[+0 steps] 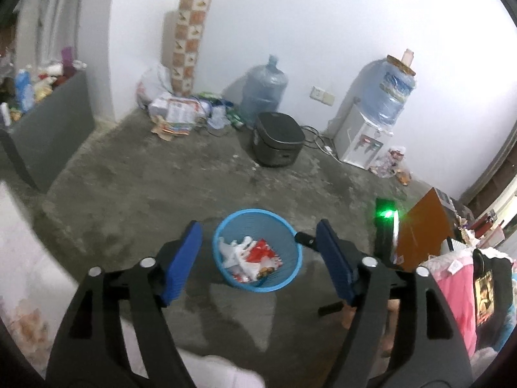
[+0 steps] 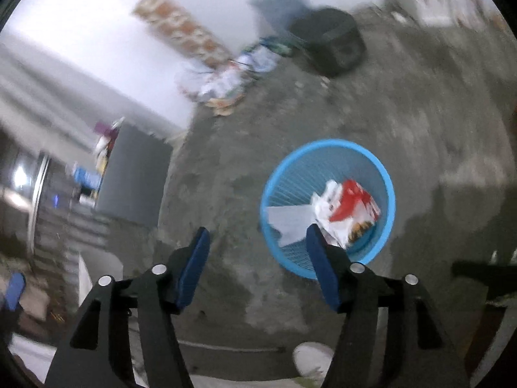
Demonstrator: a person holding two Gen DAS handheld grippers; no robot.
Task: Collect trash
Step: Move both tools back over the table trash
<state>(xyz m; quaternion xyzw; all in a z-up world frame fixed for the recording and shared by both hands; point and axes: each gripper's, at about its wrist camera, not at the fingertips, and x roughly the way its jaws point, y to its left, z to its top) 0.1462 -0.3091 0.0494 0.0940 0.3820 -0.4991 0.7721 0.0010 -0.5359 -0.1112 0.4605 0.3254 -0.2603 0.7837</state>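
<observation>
Bare concrete floor (image 1: 161, 187) fills my left view; my left gripper (image 1: 258, 236) hangs spread and empty above the blue basket (image 1: 223, 236) of trash (image 1: 255, 255). From my right view, my right gripper (image 2: 257, 242) gapes empty, basket (image 2: 326, 144) just right.

Both the left gripper (image 1: 258, 236) and right gripper (image 2: 257, 242) look alike: black angular plastic linkage arms, round silver pivot screws, and long flat blue ribbed finger pads (image 1: 182, 258) on each jaw.
</observation>
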